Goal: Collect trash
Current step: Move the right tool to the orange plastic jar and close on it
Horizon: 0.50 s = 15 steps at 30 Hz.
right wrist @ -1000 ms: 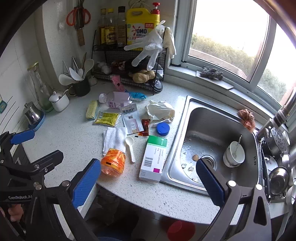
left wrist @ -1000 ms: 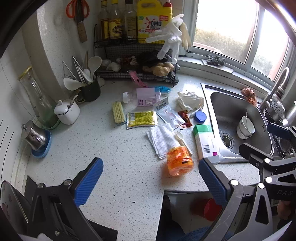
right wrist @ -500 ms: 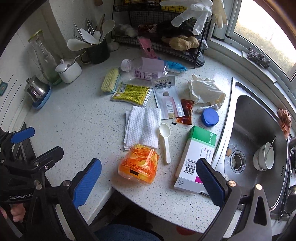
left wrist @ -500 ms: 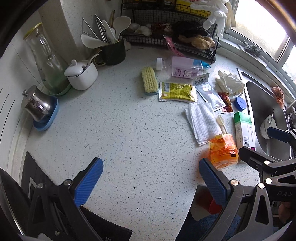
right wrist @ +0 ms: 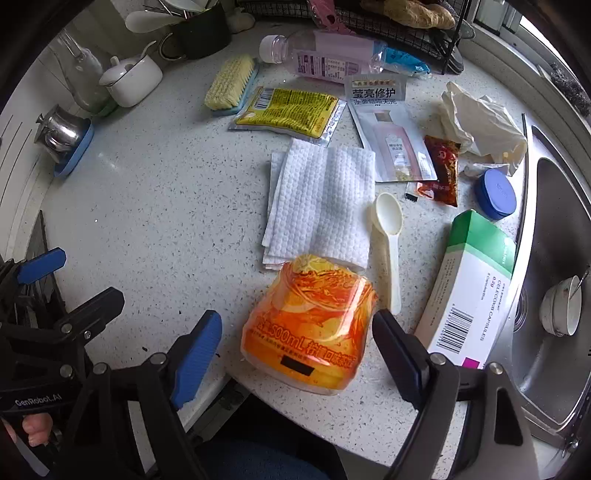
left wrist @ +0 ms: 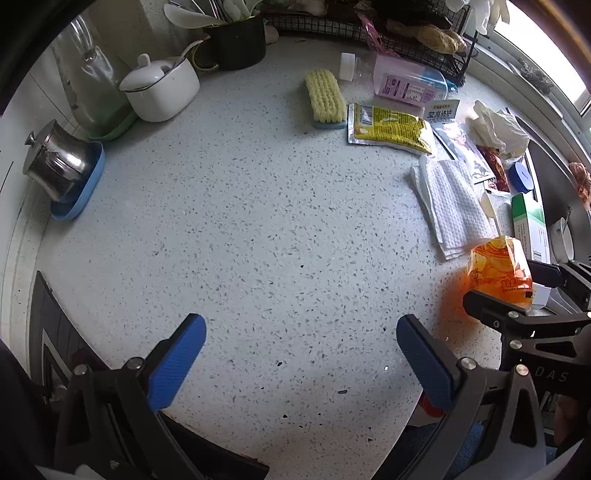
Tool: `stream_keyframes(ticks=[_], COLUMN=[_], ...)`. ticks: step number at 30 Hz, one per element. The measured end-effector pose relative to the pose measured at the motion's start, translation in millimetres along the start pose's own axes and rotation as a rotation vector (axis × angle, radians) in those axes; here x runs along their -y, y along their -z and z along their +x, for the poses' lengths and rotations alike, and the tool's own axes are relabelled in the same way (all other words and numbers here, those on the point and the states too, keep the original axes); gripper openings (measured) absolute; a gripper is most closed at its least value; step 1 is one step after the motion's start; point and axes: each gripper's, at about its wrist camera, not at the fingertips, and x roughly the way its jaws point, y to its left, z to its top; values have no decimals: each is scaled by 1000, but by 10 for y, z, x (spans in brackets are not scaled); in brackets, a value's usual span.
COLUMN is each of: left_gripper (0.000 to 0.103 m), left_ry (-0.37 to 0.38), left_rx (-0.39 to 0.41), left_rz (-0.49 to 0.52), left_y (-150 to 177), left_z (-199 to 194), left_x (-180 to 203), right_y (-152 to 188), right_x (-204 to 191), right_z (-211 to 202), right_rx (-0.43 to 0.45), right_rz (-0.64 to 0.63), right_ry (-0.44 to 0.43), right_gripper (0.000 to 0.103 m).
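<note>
Far left on the speckled white stone surface [left wrist: 258, 229]: a shiny steel lidded pot [left wrist: 55, 162] on a blue dish, then a white ceramic lidded sugar bowl [right wrist: 131, 79] with a spoon handle poking out, near a dark mug of utensils [right wrist: 201, 31] at the far edge.

Near left: left hand-held gripper [left wrist: 301, 347], blue pads spread wide, nothing between them, only bare surface below.

Toward the middle, far side: a yellow-bristled scrub brush on a blue base [right wrist: 231, 86], beside it a flat yellow foil sachet [right wrist: 288, 114], and behind both a clear plastic bottle with a pink label [right wrist: 325, 55] lying on its side.

Centre: a folded white textured paper towel [right wrist: 321, 201], its near edge tucked under a crumpled orange plastic drink pouch [right wrist: 310, 325] close to the near rim of the surface. Right hand-held gripper [right wrist: 297, 350] straddling that pouch, jaws closing, pads not yet pressing on its sides.

Just right of the pouch: a cream plastic spoon [right wrist: 388, 236], then a green-and-white cardboard medicine box [right wrist: 469, 291] along the sink edge.

Farther back right: a pale shampoo sample sachet [right wrist: 391, 136], a dark red sauce packet [right wrist: 441, 170], a round blue lid [right wrist: 495, 194], and crumpled white wrapping [right wrist: 480, 125].

Far right: a steel sink [right wrist: 554, 295] holding a small white cup [right wrist: 561, 306].
</note>
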Motion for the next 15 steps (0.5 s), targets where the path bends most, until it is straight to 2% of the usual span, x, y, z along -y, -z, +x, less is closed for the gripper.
stream_keyframes(ticks=[3,10,15], left_gripper=[103,103,103], left_ry=[3,34,106], left_rx=[-2,21,54], left_rz=[12,57,98], left_y=[-11,-105,-314], left_z=[7,-94,-234], left_x=[12,107,249], right_y=[-9,30,3], right_x=[19,135,271], right_z=[53,-64,-453], right_rx=[-2,47,165], right_rz=[9,41,57], right_ry=[-3,-3,29], right_gripper=[68,60,60])
